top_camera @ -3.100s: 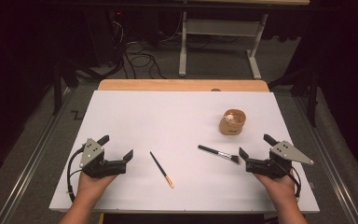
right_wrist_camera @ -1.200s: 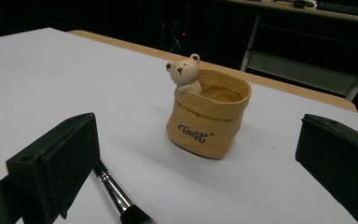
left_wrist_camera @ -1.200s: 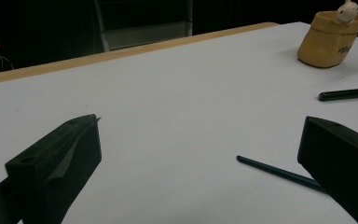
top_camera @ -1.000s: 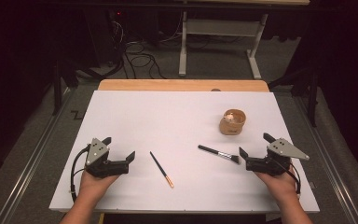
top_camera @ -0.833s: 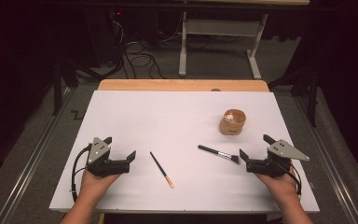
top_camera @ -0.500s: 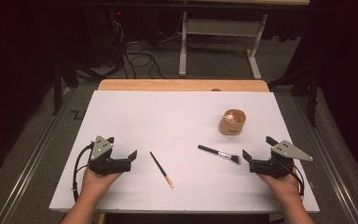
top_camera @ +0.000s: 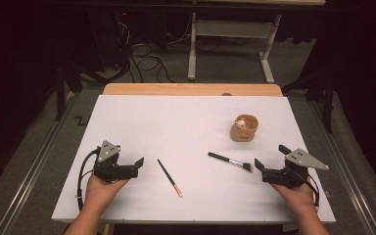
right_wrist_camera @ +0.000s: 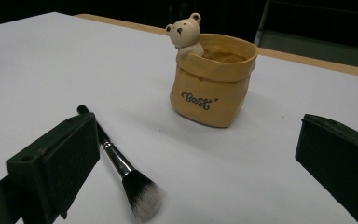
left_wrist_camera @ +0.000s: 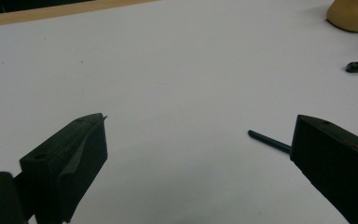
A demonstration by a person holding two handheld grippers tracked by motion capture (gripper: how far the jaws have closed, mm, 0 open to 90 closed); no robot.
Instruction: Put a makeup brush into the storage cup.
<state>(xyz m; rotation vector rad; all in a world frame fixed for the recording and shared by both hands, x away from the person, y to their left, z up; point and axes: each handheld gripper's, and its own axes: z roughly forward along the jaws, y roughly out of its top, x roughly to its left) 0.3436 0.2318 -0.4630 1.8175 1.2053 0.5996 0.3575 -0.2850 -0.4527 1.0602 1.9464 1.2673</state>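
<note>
Left tongs (top_camera: 138,165) rest low on the white counter (top_camera: 186,122), jaws spread with nothing between them, though they've just been closing a touch. Just beyond their tips lies the thin dark brush with the tan end (top_camera: 169,177), untouched. Right tongs (top_camera: 260,169) also stand wide and empty, and the makeup brush (top_camera: 230,161) lies right before them, bristles nearest. Farther out past it stands the tan bear pot (top_camera: 244,129), upright.
</note>
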